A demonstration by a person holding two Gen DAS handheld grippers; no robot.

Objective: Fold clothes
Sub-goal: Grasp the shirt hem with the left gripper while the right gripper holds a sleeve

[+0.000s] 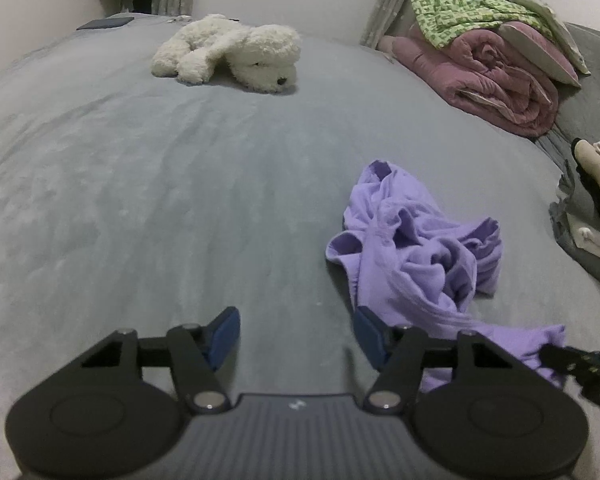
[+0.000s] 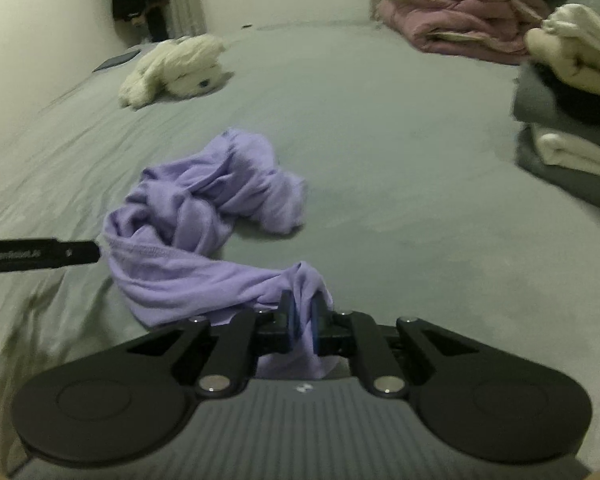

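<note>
Spreading across both views, the grey bed carries everything else. At its far right side lies a rolled pink quilt with a green patterned cloth on top. Nearer on the right stands a stack of folded clothes, grey and cream layers. A white plush dog lies toward the far end, well apart from the rest.

The purple shirt lies crumpled on the bed, near the front, with one end drawn out in a twisted strand toward the right gripper. That gripper's blue pads are pressed together on the strand's end, the cloth bunched between them and hanging below. The right-wrist view is blurred, so which part of the shirt is pinched is hard to say.

The left gripper hovers over bare sheet just left of the shirt, its fingers wide apart and holding nothing; its right pad sits just beside the shirt's edge.
</note>
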